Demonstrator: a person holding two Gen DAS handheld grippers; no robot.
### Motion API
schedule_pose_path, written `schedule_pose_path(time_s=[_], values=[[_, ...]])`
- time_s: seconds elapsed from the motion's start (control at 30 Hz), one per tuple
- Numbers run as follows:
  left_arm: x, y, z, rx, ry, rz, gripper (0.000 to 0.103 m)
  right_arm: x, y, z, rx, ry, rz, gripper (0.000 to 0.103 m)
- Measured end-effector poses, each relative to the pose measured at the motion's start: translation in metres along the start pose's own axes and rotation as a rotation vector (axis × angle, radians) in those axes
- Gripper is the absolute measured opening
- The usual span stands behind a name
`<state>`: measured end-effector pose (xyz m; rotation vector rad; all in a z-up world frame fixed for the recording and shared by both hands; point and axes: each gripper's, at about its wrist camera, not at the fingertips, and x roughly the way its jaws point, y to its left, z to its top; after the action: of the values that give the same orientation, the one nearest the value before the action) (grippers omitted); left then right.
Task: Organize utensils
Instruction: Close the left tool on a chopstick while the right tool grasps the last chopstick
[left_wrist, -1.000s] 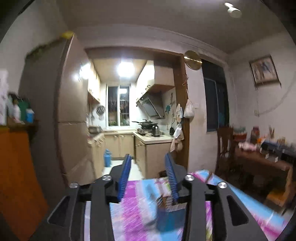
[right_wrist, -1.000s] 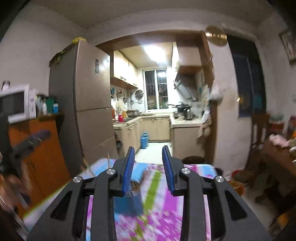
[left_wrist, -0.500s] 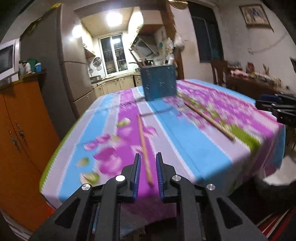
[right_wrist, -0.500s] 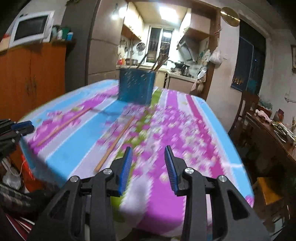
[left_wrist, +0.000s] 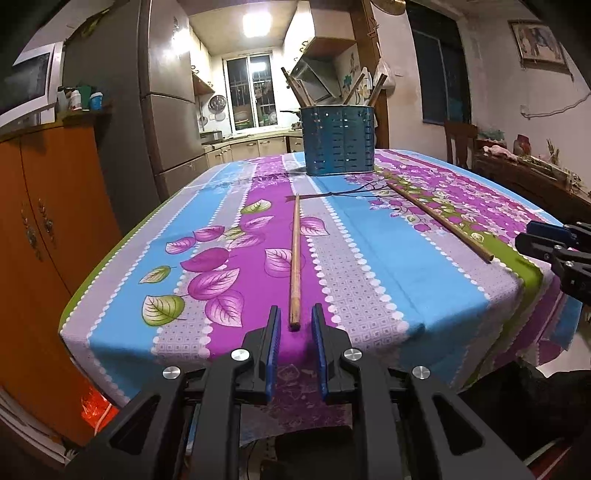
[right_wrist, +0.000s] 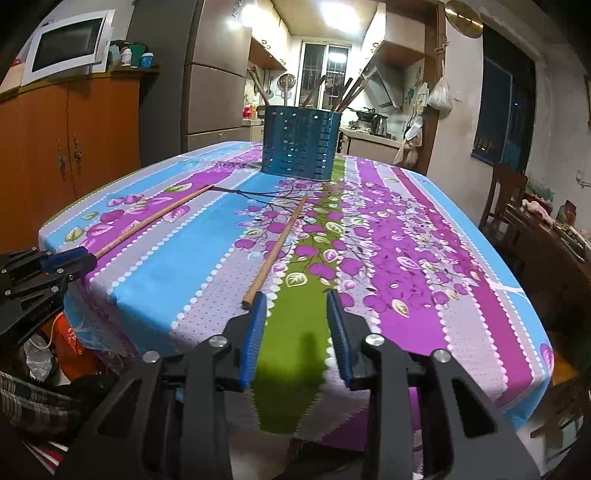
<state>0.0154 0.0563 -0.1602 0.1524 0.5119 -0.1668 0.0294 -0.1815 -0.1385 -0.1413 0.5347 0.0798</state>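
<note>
we see two wooden chopsticks on the table (left_wrist: 369, 258), each ending close to the near edge. the left gripper (left_wrist: 294, 325) hangs at that edge, narrowly parted, with the left chopstick (left_wrist: 295, 254) tip lying just ahead between its untouching pads. the right gripper (right_wrist: 296, 302) is closing on nothing, the right chopstick (right_wrist: 277, 247) just left of its left pad. the blue utensil holder (left_wrist: 338, 140) stands far back; the cloth between lies open.

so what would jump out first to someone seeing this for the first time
The loud purple, blue and green floral tablecloth fills both views. Two long wooden chopsticks lie on it, one ahead of the left gripper, one beside the right gripper. A blue slotted utensil holder stands at the far end.
</note>
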Motion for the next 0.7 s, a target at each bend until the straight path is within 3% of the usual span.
schedule_pose_path(time_s=[0.3, 0.47, 0.7], values=[[-0.001, -0.002, -0.003, 0.002, -0.028, 0.01, 0.019, 0.015, 0.02, 0.003, -0.013, 0.002, 0.051, 0.025], [-0.002, -0.003, -0.005, 0.001, -0.039, 0.009, 0.019, 0.028, 0.021, 0.001, 0.012, 0.037, 0.054, 0.014], [-0.002, -0.003, -0.005, -0.008, -0.047, 0.008, 0.019, 0.03, 0.016, -0.001, 0.065, 0.027, 0.067, 0.01]])
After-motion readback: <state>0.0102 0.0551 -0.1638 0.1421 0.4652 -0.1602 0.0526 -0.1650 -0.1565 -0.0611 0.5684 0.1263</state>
